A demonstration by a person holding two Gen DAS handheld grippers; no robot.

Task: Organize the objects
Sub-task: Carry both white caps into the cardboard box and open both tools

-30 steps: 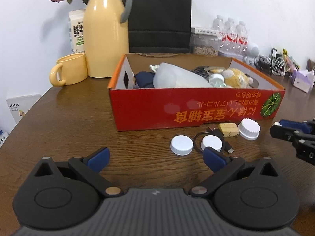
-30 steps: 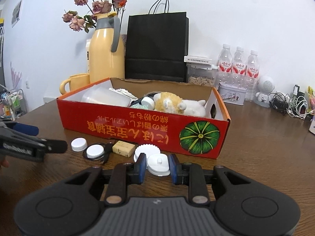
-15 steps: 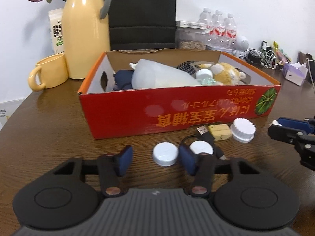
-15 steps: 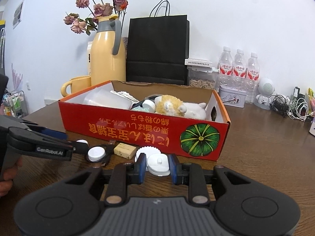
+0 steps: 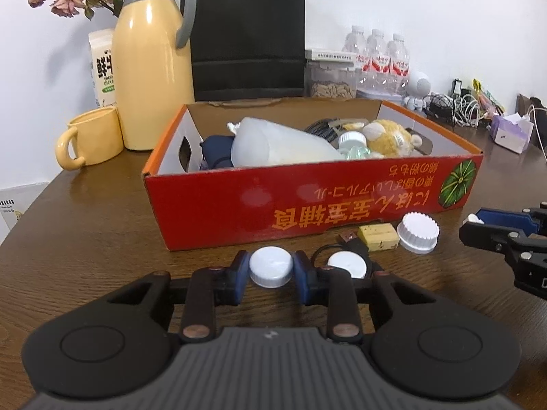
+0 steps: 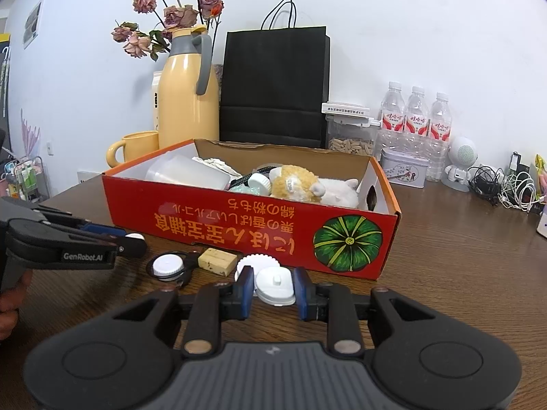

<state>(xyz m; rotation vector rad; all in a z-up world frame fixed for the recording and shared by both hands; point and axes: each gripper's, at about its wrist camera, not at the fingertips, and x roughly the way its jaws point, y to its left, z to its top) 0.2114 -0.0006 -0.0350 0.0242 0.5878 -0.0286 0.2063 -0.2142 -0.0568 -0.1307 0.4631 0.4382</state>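
White plastic fills both grips: the left gripper (image 5: 270,270) is closed around a smooth bottle cap (image 5: 270,266), the right gripper (image 6: 274,287) around a knobbed lid (image 6: 275,284), both low over the wooden table (image 6: 461,256). Just beyond lie a ridged cap (image 5: 419,233) and a yellow block (image 5: 378,236), before the red cardboard box (image 5: 307,201) holding a plush toy (image 6: 301,182).

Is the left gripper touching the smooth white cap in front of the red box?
Touching. The left wrist view shows the left gripper with both blue pads pressed against the sides of the white cap, no gap either side.
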